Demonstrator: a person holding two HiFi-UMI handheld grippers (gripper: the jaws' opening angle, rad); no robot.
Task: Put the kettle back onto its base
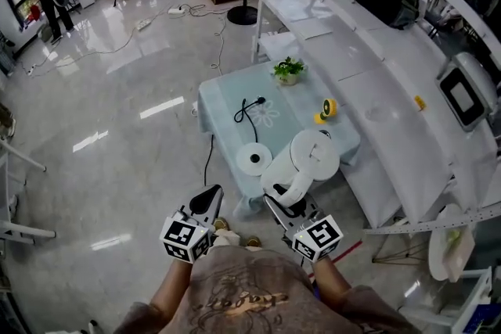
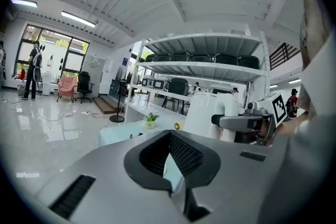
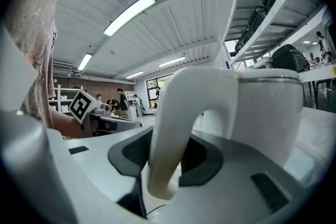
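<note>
Kettle [image 1: 309, 160] not yet on its base [image 1: 253, 159]: the right hand-held gripper [image 1: 275, 209] pinches the handle [image 3: 168, 134] and holds the body over the bench's [image 1: 215, 99] near right corner, seemingly clear of the top. The base lies just left of it, close to the front edge. Left to do, I judge: shift left, lower, seat. The left hand-held gripper [image 1: 207, 199] is spread and empty, off the bench. A cord [image 1: 246, 109] runs behind the base; plant [image 1: 288, 70] and shelves stand well apart.
</note>
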